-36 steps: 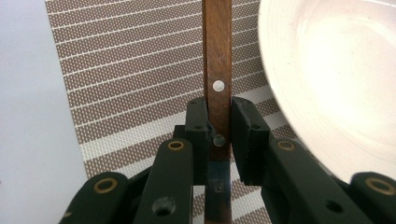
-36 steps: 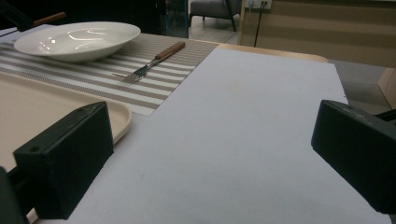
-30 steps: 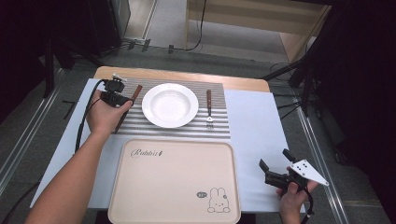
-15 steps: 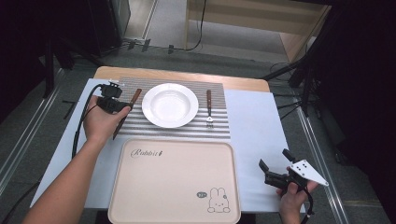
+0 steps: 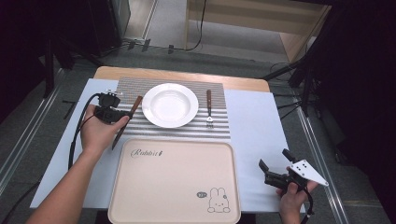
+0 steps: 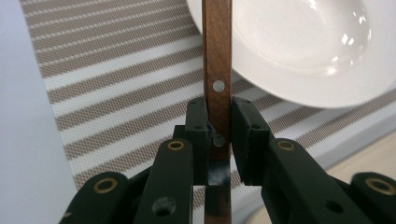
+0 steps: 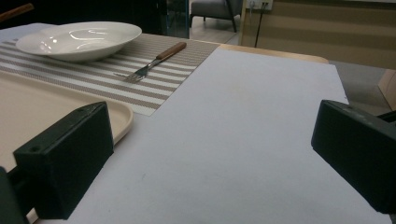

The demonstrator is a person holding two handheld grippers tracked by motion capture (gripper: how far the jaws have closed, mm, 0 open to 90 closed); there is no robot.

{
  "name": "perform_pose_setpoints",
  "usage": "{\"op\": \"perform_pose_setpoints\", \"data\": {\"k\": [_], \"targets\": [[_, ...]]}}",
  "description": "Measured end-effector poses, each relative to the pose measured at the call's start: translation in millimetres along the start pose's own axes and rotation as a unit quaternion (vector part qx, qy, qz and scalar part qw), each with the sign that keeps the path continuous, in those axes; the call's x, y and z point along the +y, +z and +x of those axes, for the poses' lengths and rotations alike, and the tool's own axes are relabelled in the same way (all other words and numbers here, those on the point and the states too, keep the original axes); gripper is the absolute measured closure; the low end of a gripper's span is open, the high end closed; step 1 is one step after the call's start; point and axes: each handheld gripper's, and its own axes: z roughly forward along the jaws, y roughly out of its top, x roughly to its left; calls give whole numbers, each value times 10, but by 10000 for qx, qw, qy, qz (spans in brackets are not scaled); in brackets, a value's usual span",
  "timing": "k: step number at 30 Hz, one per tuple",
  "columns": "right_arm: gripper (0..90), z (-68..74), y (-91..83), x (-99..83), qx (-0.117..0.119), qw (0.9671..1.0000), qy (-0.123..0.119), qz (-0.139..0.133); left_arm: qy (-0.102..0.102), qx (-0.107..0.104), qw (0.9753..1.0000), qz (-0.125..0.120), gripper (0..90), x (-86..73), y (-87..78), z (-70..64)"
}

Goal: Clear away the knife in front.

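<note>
One utensil is in hand at this moment: the knife (image 6: 218,70), its wooden handle pinched between the jaws of the left gripper (image 6: 218,135), which are closed tight against both sides of it near the two rivets. In the high view the knife (image 5: 125,120) lies slanted along the left edge of the striped placemat (image 5: 219,130), just beside the plate (image 5: 170,104), with its dark blade end pointing toward the tray (image 5: 173,186). Whether it is lifted clear of the mat or resting on it cannot be told.

The plate sits at the middle of the placemat, apart from the tray. The fork (image 5: 209,108) lies on the mat to the plate's right, untouched. The tray, nearest the person, bears nothing.

The right gripper (image 5: 273,174) is held low at the near right corner of the table (image 5: 254,116), well apart from the fork, its jaws spread wide with nothing between them.

Assessment: the work appears to be at its first stage. The grasp on the knife is made; its carry and placement are not yet done. If the setting is being cleared to the tray, knife, plate and fork all remain to be moved.
</note>
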Motion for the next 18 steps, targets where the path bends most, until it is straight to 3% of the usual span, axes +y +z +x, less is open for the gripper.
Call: {"op": "perform_pose_setpoints", "data": {"k": [18], "targets": [[0,-1,0,-1,-7,10000,20,7,151,-280,9995,-15,763,-256,-173,-258]]}}
